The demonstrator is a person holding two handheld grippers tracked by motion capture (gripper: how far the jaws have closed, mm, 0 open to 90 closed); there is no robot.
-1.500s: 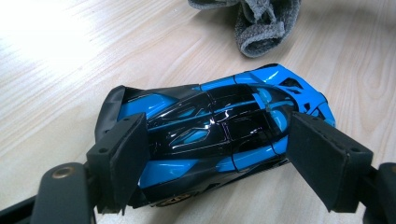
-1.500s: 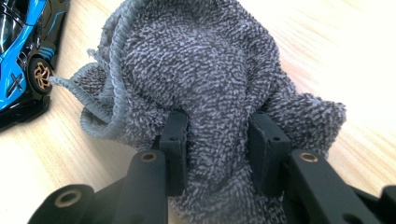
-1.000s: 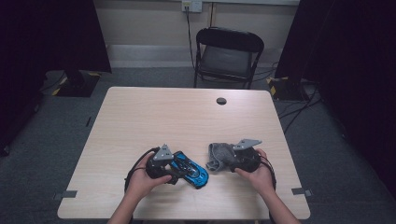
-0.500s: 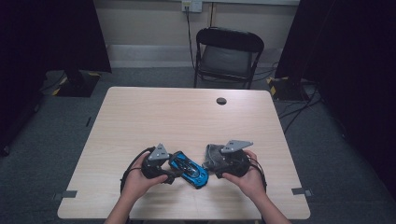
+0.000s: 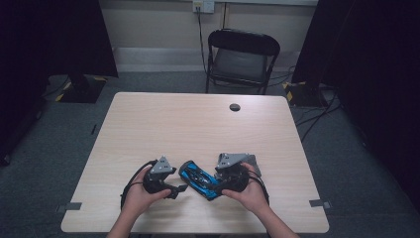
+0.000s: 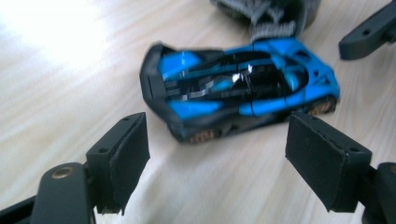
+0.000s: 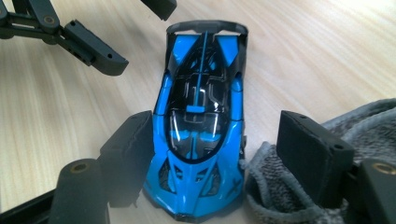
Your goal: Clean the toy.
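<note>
High view: right gripper (image 5: pixel 216 186) slid left since earlier frame, jaws just narrowed a bit, now straddling blue toy car (image 5: pixel 199 180) low centre on wood table (image 5: pixel 198 129); chair (image 5: pixel 241 58) behind. Left gripper view: left gripper (image 6: pixel 217 149) jaws wide, car just beyond. Right gripper view: grey cloth (image 7: pixel 299 186) lower right, touching car.

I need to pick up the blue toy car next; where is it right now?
In the high view the blue toy car lies near the table's front edge, between the left tongs and right tongs, beside a grey cloth.
</note>
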